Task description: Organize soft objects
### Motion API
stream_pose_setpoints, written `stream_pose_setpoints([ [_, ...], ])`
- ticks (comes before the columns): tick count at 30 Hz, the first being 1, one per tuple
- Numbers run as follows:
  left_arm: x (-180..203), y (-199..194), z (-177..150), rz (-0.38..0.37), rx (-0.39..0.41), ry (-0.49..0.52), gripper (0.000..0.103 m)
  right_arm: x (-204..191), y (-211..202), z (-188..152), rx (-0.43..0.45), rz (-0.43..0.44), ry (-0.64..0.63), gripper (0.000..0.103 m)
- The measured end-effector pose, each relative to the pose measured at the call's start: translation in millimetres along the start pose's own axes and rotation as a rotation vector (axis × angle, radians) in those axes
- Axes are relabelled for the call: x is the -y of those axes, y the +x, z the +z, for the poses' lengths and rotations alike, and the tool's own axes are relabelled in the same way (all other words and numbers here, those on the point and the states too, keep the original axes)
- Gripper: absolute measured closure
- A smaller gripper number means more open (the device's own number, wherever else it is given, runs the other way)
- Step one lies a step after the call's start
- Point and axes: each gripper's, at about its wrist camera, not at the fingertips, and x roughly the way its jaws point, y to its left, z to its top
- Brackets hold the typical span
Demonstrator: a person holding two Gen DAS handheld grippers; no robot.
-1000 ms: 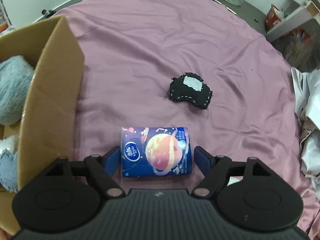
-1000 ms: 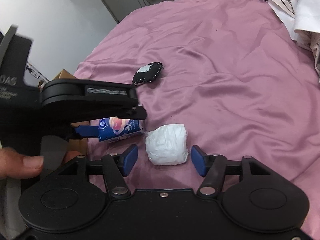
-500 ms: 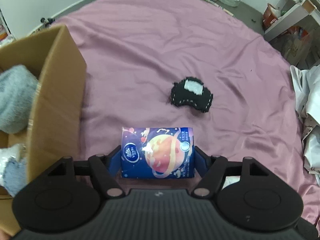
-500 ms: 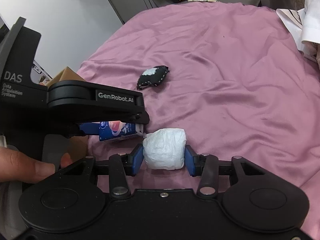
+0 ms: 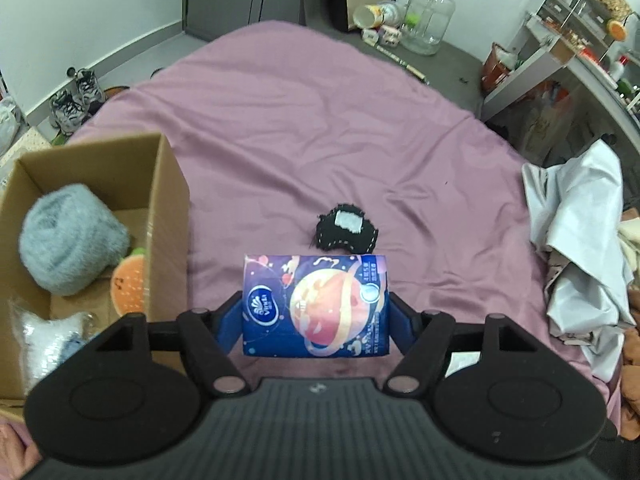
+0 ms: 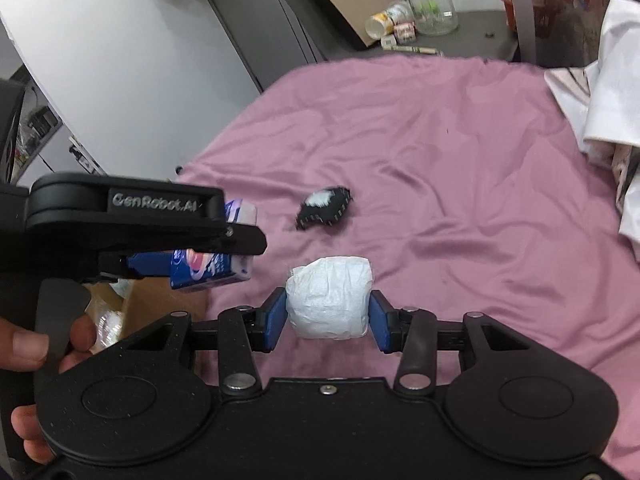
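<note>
Both packs have come up off the bed since a second ago, when each lay on the sheet between wide-set pads; the cardboard box now shows its inside from above.

Left tongs are clamped on the tissue pack, blue pads pressed against its two short ends at a fairly wide spread. That pack is a soft rectangular packet in deep blue-purple wrap with a pink-orange ringed planet and a round white-and-blue logo. It sits squarely across the gap, held clear above the sheet.

Right tongs are closed at a narrower spread on the white bundle, a crinkled, roughly squarish wad wrapped in white film. Its sides touch both pads, and it hangs above the sheet. In the right wrist view the left tongs and their pack show just to the left, with a hand on the grip.

Beyond both sets of tongs, a black pouch with white stitching and a pale patch lies alone on the pink bedsheet. Left of the tissue pack stands the open cardboard box, holding a grey-blue fluffy ball, an orange plush piece and a clear crinkly packet. Rumpled pale cloth lies at the bed's right edge.
</note>
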Motion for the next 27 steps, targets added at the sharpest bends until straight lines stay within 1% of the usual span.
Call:
stream_pose_setpoints([
  [2, -3, -9, 2, -0.013, 0.012, -0.002, 0.032, -3, -7, 4, 0.023, 0.016, 0.001, 0.060],
  [6, -8, -28, 5, -0.026, 0.040, 0.019, 0.032, -11, -19, 10, 0.069, 0.014, -0.017, 0.060],
  [14, -27, -57, 8, -0.052, 0.082, 0.033, 0.032, -22, -25, 12, 0.113, 0.012, -0.019, 0.060],
  [19, -47, -72, 7, -0.074, 0.104, 0.039, 0.032, -30, -27, 14, 0.147, 0.003, -0.029, 0.060],
  [23, -64, -83, 7, -0.066, 0.132, 0.064, 0.032, -39, -30, 14, 0.166, 0.005, -0.031, 0.060],
  [27, -84, -89, 6, -0.067, 0.145, 0.054, 0.032, -51, -31, 14, 0.185, 0.007, -0.045, 0.060],
])
